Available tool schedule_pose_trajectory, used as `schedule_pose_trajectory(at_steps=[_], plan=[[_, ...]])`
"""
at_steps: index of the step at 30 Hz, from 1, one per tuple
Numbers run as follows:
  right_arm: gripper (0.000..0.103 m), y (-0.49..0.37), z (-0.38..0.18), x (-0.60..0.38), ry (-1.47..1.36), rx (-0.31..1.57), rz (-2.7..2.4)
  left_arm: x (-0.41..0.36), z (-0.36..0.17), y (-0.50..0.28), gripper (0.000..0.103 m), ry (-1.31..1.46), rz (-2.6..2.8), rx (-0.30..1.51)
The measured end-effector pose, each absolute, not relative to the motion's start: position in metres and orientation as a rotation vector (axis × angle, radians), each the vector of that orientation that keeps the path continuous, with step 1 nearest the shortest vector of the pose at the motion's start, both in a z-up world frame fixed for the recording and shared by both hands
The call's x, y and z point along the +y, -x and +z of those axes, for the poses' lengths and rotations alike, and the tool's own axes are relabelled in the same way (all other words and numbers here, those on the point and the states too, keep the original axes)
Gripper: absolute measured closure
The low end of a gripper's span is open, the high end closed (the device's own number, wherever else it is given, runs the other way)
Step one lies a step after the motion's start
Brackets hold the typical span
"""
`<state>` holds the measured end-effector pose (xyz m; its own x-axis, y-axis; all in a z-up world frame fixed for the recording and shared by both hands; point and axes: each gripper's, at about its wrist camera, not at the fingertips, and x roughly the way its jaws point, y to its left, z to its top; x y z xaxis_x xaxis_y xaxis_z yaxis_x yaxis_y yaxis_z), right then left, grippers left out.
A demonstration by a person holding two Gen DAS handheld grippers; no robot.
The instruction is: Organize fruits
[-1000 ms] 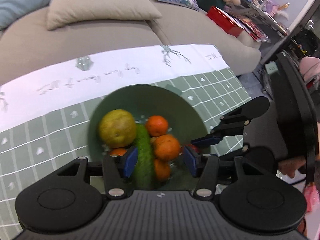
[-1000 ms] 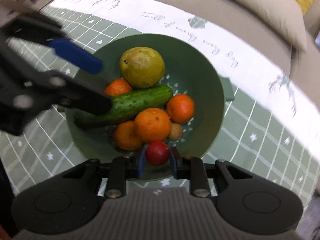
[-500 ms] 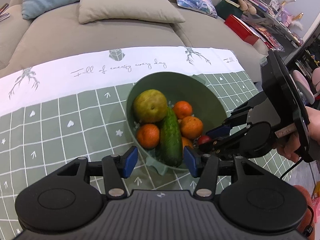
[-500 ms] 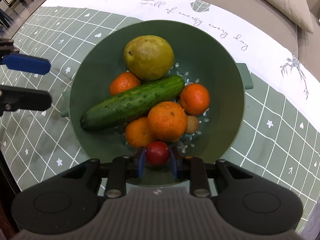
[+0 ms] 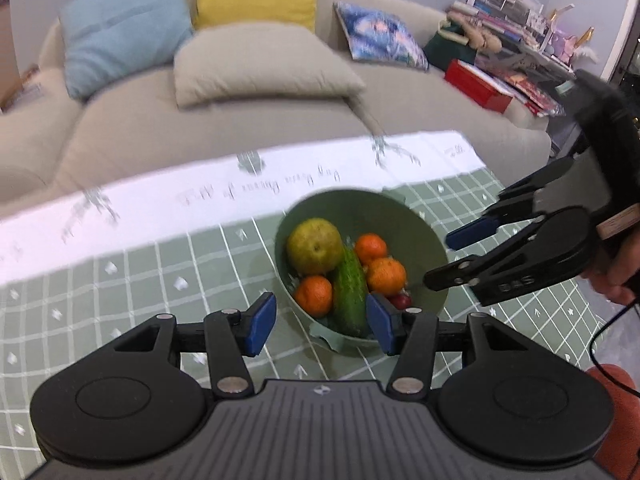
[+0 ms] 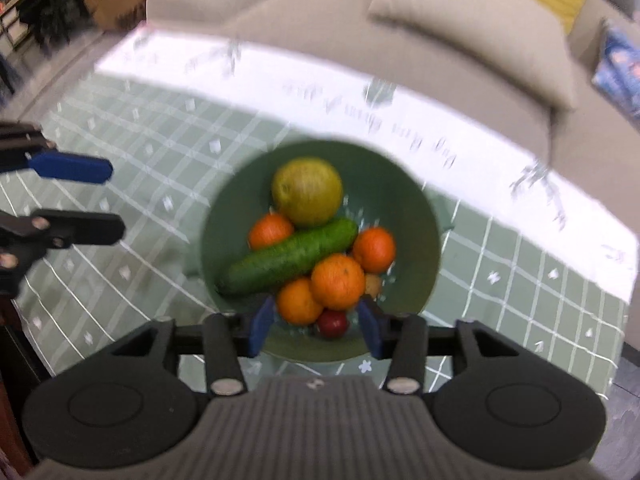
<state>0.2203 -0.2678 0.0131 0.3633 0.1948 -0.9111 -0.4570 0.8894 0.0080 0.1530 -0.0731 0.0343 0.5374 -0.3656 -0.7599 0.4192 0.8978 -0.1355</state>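
A green colander bowl (image 6: 420, 216) stands on the checked tablecloth. It holds a yellow-green pear (image 6: 307, 192), a cucumber (image 6: 288, 257), several oranges (image 6: 338, 281) and a small red fruit (image 6: 333, 323) at its near edge. My right gripper (image 6: 316, 326) is open and empty, above and behind the bowl's near rim. My left gripper (image 5: 322, 326) is open and empty, back from the bowl (image 5: 432, 240), with the cucumber (image 5: 351, 292) and pear (image 5: 314, 246) ahead of it. The right gripper (image 5: 452, 260) shows open at the right of the left wrist view.
A beige sofa (image 5: 224, 120) with beige, blue and yellow cushions runs along the far side of the table. A red box (image 5: 478, 85) and cluttered shelves lie at the far right. The left gripper (image 6: 68, 196) shows at the left of the right wrist view.
My right gripper opened and let the small red fruit go into the bowl, then pulled up and back. My left gripper also drew back from the bowl.
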Motion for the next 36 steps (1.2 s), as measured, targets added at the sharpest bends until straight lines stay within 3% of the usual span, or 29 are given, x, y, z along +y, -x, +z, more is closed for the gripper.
schedule_pose_trajectory(at_steps=[4,14,18,21,36], plan=[[0.04,-0.19,0.053,-0.264,0.242,1.004,0.37,-0.066,0.057,-0.136,0.036,-0.081,-0.431,0.798],[0.033,-0.086,0.099,-0.252,0.084,0.733,0.232,-0.056,0.082,-0.085,0.03,-0.127,-0.342,0.642],[0.032,-0.047,0.089,-0.241,0.001,0.661,0.164,-0.052,0.077,-0.067,0.025,-0.137,-0.279,0.609],[0.025,-0.026,0.078,-0.232,-0.039,0.62,0.106,-0.051,0.07,-0.055,0.022,-0.185,-0.233,0.595],[0.025,-0.011,0.015,-0.216,-0.04,0.6,-0.01,-0.042,0.024,-0.048,0.017,-0.143,-0.158,0.662]])
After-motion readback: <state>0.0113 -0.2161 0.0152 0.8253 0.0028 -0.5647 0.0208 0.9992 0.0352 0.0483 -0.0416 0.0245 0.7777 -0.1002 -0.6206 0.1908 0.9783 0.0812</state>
